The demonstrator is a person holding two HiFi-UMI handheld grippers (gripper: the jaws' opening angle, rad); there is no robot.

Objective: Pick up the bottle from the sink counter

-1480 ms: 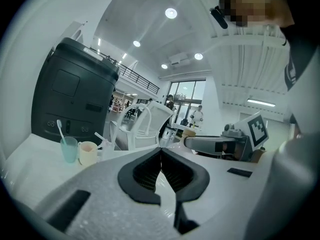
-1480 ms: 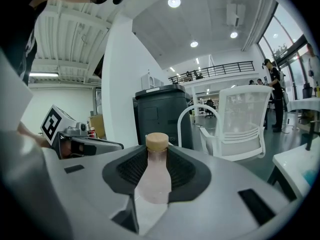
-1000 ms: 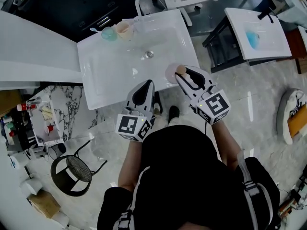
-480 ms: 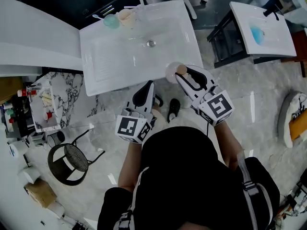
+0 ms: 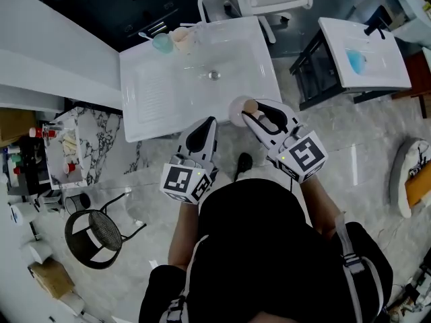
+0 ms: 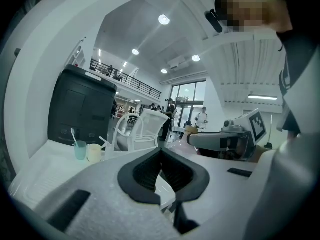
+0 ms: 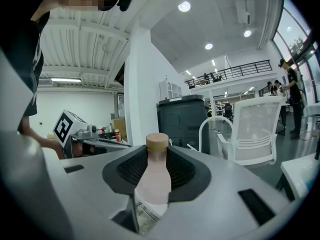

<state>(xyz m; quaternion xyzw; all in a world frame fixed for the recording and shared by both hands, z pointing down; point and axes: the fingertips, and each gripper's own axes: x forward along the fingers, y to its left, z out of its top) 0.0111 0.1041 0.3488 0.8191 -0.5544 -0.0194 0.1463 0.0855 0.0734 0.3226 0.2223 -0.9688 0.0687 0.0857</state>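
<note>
The jaws of our right gripper [image 7: 159, 159] are clamped on the pale pink plastic bottle with a tan cap [image 7: 153, 181], holding it upright around its upper body. The jaws of our left gripper [image 6: 161, 156] are pressed together with nothing between them. In the head view the bottle sits at the front edge of the white rectangular sink counter [image 5: 161, 93] and looks clear of its surface. We judge the pick-up essentially done, with only carrying it away left.
</note>
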